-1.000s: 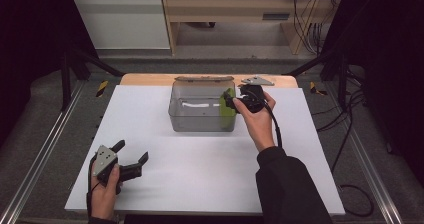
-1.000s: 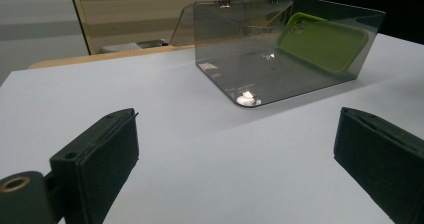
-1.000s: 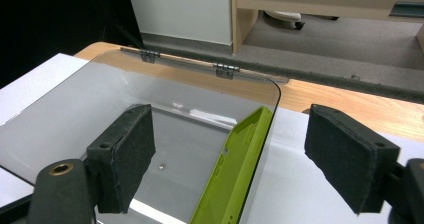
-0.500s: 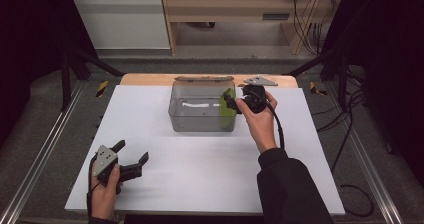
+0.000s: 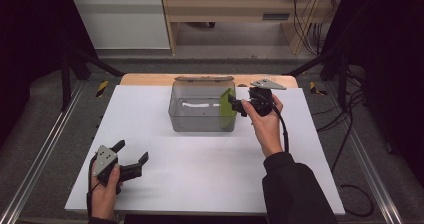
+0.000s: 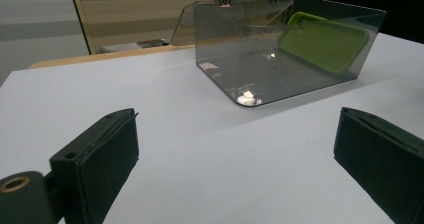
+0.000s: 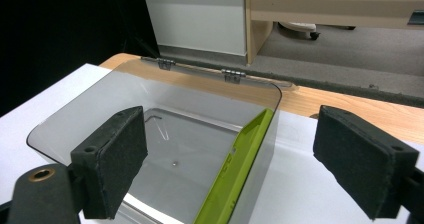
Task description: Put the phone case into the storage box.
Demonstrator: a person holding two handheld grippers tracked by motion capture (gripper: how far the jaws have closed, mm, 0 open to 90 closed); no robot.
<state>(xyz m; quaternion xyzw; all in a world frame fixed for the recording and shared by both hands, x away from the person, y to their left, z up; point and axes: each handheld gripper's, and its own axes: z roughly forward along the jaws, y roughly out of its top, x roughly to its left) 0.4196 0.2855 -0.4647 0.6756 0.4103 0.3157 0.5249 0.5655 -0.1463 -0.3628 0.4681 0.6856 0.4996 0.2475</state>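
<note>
One green phone case (image 7: 235,169) leans upright against the right wall inside one clear hinged box (image 5: 200,121) on the white table (image 5: 200,184). Two grippers, both wide and empty: the right gripper (image 5: 235,103), jaws just opening, beside the case; the left gripper (image 5: 131,156) well apart. No writing is legible.

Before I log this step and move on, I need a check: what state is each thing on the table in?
Clear plastic box: lid open, hinged back.
Green phone case: inside the box, on edge, leaning against its right wall.
Right gripper: open, jaws have just been opening; the case stands between them, pads off it.
Left gripper: open, holding nothing, resting near the table's front left.
</note>
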